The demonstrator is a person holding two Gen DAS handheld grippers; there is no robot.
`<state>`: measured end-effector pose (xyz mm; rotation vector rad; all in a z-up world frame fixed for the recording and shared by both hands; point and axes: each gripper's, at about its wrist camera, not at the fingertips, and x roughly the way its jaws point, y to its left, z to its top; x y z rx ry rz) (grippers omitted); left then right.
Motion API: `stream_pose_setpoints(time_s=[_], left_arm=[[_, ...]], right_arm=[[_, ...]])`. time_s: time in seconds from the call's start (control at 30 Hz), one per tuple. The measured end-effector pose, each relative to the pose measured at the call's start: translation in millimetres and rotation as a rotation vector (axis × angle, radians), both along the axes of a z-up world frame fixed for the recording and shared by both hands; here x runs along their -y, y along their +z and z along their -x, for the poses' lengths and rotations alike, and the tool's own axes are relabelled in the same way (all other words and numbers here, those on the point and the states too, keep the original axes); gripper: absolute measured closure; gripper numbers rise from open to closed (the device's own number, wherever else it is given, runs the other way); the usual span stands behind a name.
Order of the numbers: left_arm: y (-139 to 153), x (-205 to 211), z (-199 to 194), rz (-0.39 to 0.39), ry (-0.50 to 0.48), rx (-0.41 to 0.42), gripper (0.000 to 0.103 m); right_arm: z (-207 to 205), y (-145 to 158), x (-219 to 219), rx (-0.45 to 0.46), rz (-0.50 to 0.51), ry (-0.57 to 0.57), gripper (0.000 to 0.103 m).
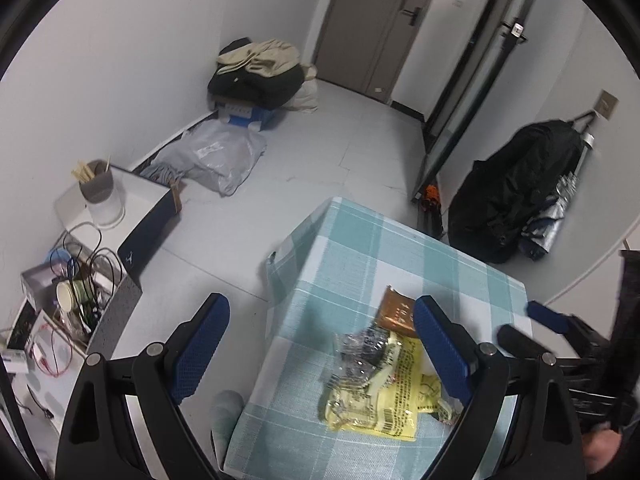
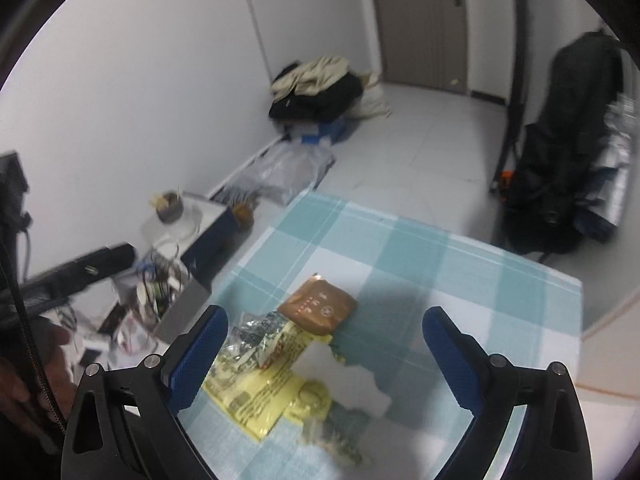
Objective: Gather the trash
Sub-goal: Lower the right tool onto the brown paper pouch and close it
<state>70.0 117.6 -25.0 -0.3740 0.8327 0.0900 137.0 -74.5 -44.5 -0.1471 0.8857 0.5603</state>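
Note:
A pile of trash lies on a table with a teal checked cloth (image 1: 352, 248): a yellow printed wrapper (image 1: 392, 396), crumpled clear plastic (image 1: 360, 354) and a brown packet (image 1: 396, 310). My left gripper (image 1: 320, 344) is open, hovering above the pile near the table's left edge. In the right wrist view, my right gripper (image 2: 326, 354) is open above the same yellow wrapper (image 2: 260, 396), brown packet (image 2: 318, 306), clear plastic (image 2: 252, 336) and a white paper scrap (image 2: 344, 380) on the cloth (image 2: 460, 272). The right gripper (image 1: 548, 320) also shows at the left wrist view's right edge.
On the floor to the left stand a box with cables and a paper cup (image 1: 76, 292) and a white box holding a grey cup (image 1: 98, 188). Clothes (image 1: 256, 72), a grey plastic bag (image 1: 216, 156), a black backpack (image 1: 516, 200) and a door (image 1: 376, 20) lie beyond.

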Motion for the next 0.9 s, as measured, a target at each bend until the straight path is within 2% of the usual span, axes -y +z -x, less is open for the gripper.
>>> stream_pose_setpoints(time_s=[0.1, 0.23, 0.33, 0.43, 0.6, 0.7, 0.8, 0.9], left_arm=[[-2.5, -9.6, -2.2, 0.024, 0.024, -0.013, 0.012], [-6.3, -17.9, -4.6, 0.065, 0.03, -0.025, 0.012], [-8.4, -23.0, -7.3, 0.097, 0.03, -0.033, 0.012], [-10.4, -27.3, -11.1, 0.116, 0.05, -0.043, 0.012], [-15.2, -29.4, -14.0, 0.164, 0.06, -0.071, 0.012], [-15.1, -31.3, -12.1, 0.131, 0.08, -0.078, 0.012], [-15.9, -35.1, -10.6, 0.146, 0.093, -0.078, 0.012], [-17.1, -36.0, -11.5, 0.149, 0.098, -0.086, 0.012]], right_arm=[[-21.8, -22.6, -20.4, -0.049, 0.053, 0.053, 0.004], [-46.1, -51.8, -38.5, -0.129, 0.118, 0.058, 0.005], [-60.2, -73.3, -49.9, -0.208, 0.165, 0.011, 0.006], [-65.1, -82.8, -55.9, -0.213, 0.202, -0.041, 0.006], [-66.5, -92.0, -62.7, -0.273, 0.205, -0.112, 0.006], [-65.4, -93.2, -62.1, -0.267, 0.2, -0.172, 0.013], [-58.7, -94.9, -70.2, -0.217, 0.269, -0.176, 0.018], [-51.6, -91.7, -74.5, -0.183, 0.272, -0.145, 0.031]])
